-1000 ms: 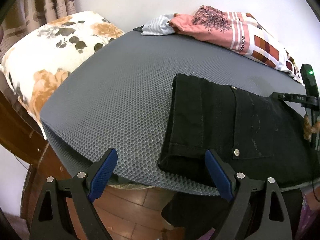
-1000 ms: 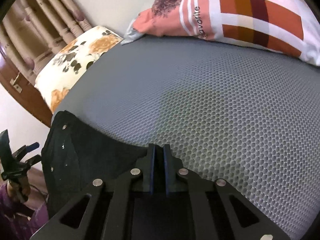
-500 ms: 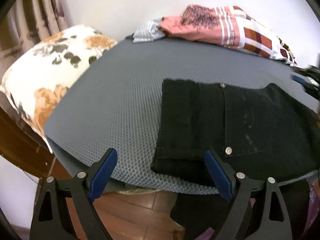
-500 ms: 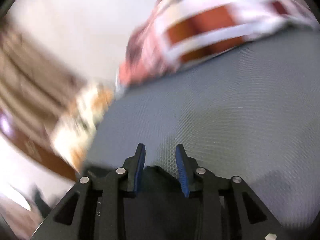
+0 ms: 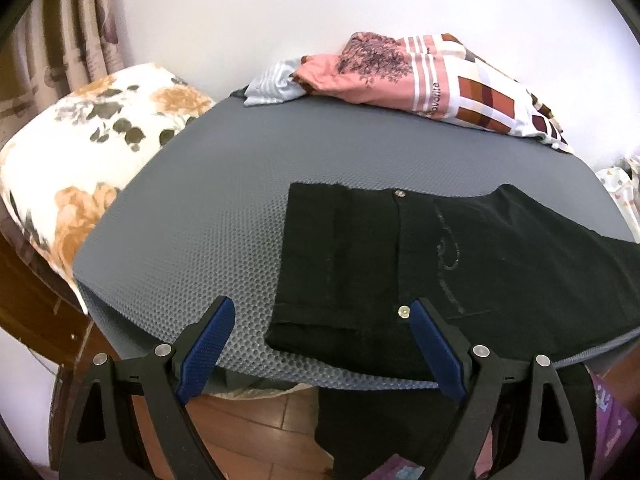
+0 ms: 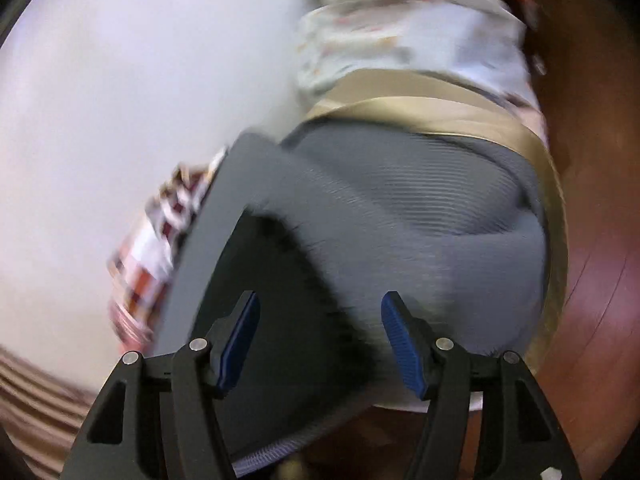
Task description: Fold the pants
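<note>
Left wrist view: black pants [image 5: 420, 272] lie lower right on the bed [image 5: 240, 200], left gripper [image 5: 320, 344] wide, empty. Right gripper [image 6: 320, 340] blurred, opening, empty above cloth; hasty grabbing could rumple folds.

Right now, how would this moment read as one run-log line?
pants: black, flat on grey mattress, one end over the near edge | left gripper: open, empty | right gripper: jaws opening, empty, view blurred
</note>
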Available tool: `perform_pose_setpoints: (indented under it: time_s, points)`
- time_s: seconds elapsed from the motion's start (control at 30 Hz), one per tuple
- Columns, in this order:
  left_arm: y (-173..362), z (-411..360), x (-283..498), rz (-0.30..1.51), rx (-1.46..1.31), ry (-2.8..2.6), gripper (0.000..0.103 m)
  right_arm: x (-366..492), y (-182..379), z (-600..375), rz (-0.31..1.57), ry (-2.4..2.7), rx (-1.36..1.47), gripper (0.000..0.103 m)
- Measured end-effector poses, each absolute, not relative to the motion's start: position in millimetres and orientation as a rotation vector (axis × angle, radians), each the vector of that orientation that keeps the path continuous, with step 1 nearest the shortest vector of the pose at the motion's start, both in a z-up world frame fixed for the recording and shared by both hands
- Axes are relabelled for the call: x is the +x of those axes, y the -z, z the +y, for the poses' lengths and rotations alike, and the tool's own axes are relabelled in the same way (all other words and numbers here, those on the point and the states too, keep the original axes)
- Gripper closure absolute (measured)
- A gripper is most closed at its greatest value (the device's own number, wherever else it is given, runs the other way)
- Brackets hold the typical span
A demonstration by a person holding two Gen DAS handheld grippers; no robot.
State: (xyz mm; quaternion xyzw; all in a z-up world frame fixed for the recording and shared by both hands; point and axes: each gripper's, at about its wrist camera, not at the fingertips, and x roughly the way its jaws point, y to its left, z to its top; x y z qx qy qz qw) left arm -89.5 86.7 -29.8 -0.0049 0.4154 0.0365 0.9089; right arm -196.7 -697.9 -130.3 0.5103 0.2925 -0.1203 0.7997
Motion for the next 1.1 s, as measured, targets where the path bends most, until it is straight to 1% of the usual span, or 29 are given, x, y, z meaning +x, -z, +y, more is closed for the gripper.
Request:
perform_pose_setpoints:
  time_s: [0.1,0.37,0.43,0.47,0.5,0.6,0.73,0.77,0.9,0.97,1.07,1.1]
  points:
    - [25,83,-93,0.830,0.016,-0.073,0.014,-205,136,-711,0.569,0.215,1.151,0.044]
    - [26,82,-94,0.838,0.037,-0.082,0.014,-209,148,-697,0.551,0.045,1.224,0.045]
    - [26,84,-95,0.839,0.028,-0.082,0.014,-215,144,-695,0.556,0.084,1.189,0.046]
    - [26,84,-95,0.841,0.025,-0.083,0.014,-218,139,-696,0.548,0.125,1.163,0.044]
    - [27,85,-95,0.844,0.023,-0.083,0.014,-225,131,-698,0.525,0.162,1.149,0.044]
    - [28,84,-95,0.851,0.020,-0.079,0.014,-233,122,-699,0.457,0.080,1.208,0.044]
    - [31,80,-93,0.862,0.033,-0.071,0.014,-217,126,-678,0.602,0.002,1.192,0.046]
    - [31,80,-93,0.862,0.040,-0.069,0.014,-214,129,-675,0.614,0.002,1.188,0.046]
    - [31,77,-94,0.859,0.066,-0.071,0.014,-212,143,-679,0.607,0.029,1.234,0.047]
    - [30,77,-95,0.857,0.066,-0.071,0.014,-215,147,-680,0.612,0.049,1.255,0.051]
    - [30,78,-94,0.858,0.051,-0.068,0.014,-220,150,-684,0.593,0.047,1.284,0.051]
    - [31,78,-93,0.861,0.051,-0.068,0.014,-221,151,-685,0.583,0.046,1.294,0.050]
